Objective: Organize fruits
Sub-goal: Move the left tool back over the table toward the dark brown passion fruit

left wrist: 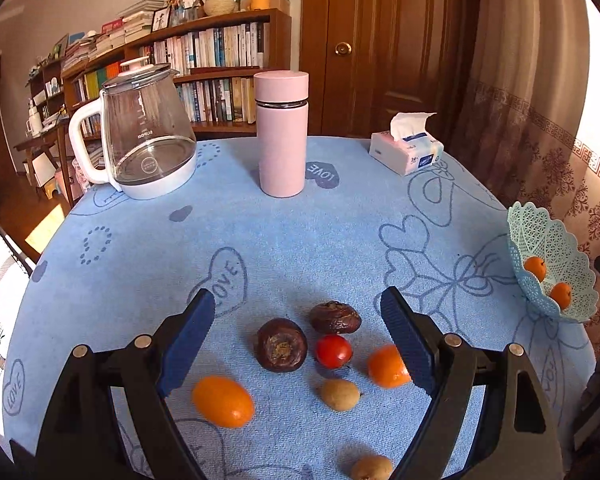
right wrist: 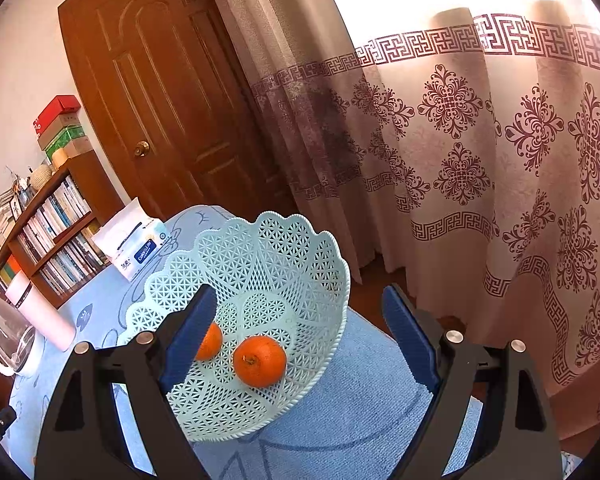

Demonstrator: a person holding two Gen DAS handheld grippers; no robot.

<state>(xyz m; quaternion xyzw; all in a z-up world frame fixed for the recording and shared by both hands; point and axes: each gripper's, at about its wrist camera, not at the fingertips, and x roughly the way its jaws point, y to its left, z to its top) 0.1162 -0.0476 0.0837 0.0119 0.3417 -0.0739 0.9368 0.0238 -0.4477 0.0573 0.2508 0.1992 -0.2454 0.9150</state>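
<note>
One orange (right wrist: 209,342) in the basket (right wrist: 300,240) is half hidden behind a gripper finger (right wrist: 192,332). A longan (left wrist: 371,468) is cut off by the frame's bottom edge; book spines (left wrist: 216,52) are too small to be read.

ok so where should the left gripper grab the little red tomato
Grip the red tomato across its round middle, coming down from above with the left gripper, which is already open. It is small and smooth, and two dark brown fruits crowd its far and left sides, so place the fingers carefully.
</note>
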